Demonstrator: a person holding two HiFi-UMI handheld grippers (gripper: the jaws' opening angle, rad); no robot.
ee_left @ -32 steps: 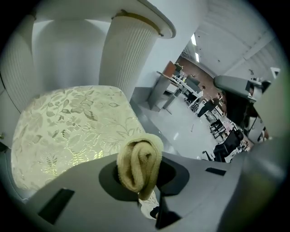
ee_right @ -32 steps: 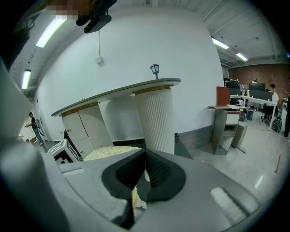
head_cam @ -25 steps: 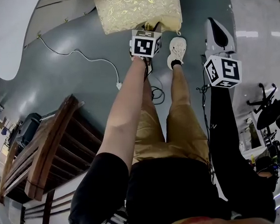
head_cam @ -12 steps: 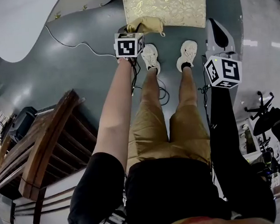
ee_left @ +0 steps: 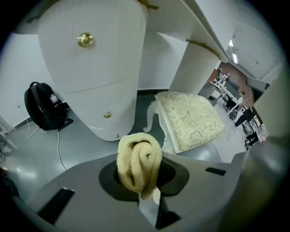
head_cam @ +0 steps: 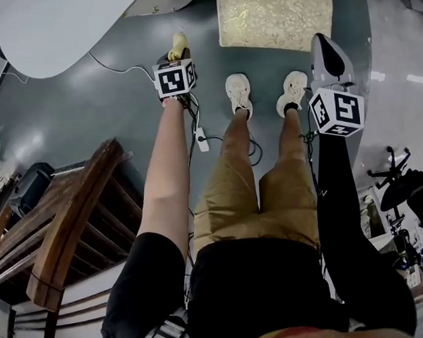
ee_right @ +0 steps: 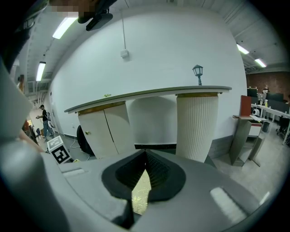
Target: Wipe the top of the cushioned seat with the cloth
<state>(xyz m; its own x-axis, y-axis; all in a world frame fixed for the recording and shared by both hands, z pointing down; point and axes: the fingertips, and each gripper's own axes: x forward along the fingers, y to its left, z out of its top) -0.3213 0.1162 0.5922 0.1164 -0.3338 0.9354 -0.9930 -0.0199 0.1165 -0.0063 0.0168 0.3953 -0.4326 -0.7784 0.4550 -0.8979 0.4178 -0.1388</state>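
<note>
The cushioned seat (head_cam: 273, 14), gold-patterned on white carved legs, stands on the floor at the top of the head view, just beyond the person's shoes. My left gripper (head_cam: 177, 59) is left of it, off the cushion and over bare floor, shut on a bunched yellow cloth (head_cam: 178, 44). In the left gripper view the cloth (ee_left: 138, 158) bulges out of the jaws, with the seat (ee_left: 190, 120) ahead to the right. My right gripper (head_cam: 321, 45) hangs by the seat's right corner, jaws together and holding nothing; a sliver of the gold cushion (ee_right: 141, 192) shows below them.
A white curved cabinet (ee_left: 90, 68) with gold knobs stands left of the seat, with a black backpack (ee_left: 43, 106) beside it. A white cable and power strip (head_cam: 201, 138) lie on the floor near the feet. A wooden slatted chair (head_cam: 65, 231) is at the left.
My left gripper has carried the cloth off the seat's front edge to the left, over the floor. The seat now sits further right in the head view. The right gripper has barely moved.
</note>
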